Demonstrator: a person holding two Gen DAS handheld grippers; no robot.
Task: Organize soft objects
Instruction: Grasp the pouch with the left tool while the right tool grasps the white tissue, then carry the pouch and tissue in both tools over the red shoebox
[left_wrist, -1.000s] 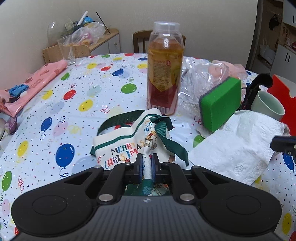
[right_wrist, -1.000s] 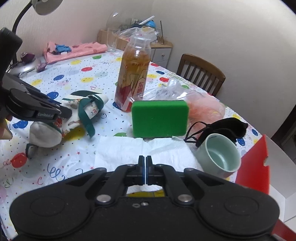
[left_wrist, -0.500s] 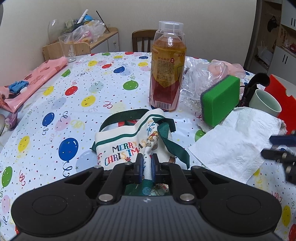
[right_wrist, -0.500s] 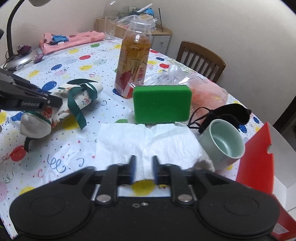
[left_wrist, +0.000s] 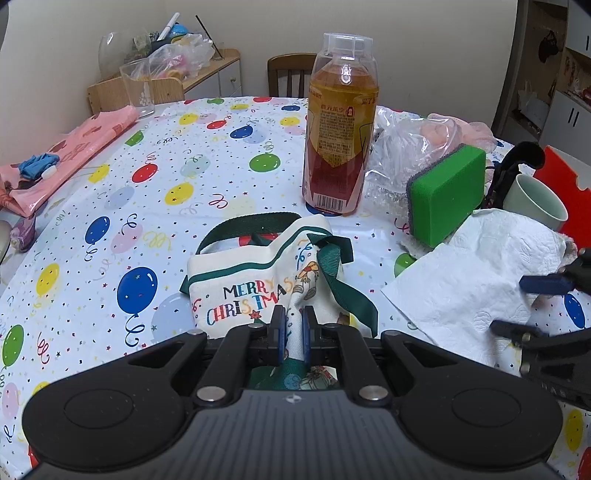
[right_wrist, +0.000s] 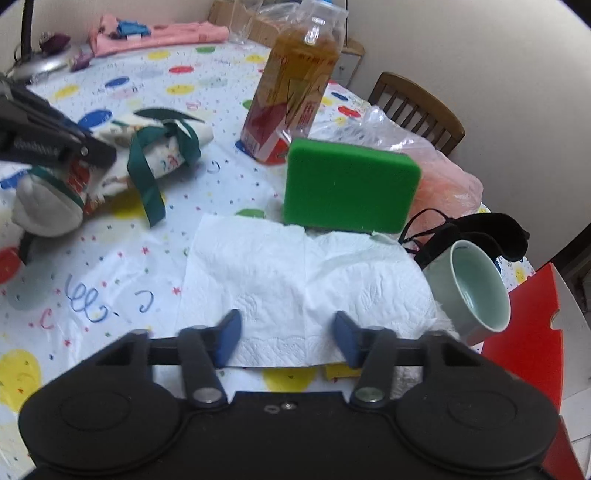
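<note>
I work over a round table under a balloon-print tablecloth (left_wrist: 155, 177), cream wall behind. Left of the juice bottle (left_wrist: 340, 125), folded pink cloth (left_wrist: 70, 147) lies by the table edge. Just before the bottle, my left gripper (left_wrist: 293, 334) is clamped on the Christmas fabric bag (left_wrist: 258, 280). Right of the bottle, the green sponge (right_wrist: 351, 188) stands on edge; my right gripper (right_wrist: 288, 338) hangs jaws apart over the white paper towel (right_wrist: 295, 280), a pale green cup (right_wrist: 476, 288) beside it.
</note>
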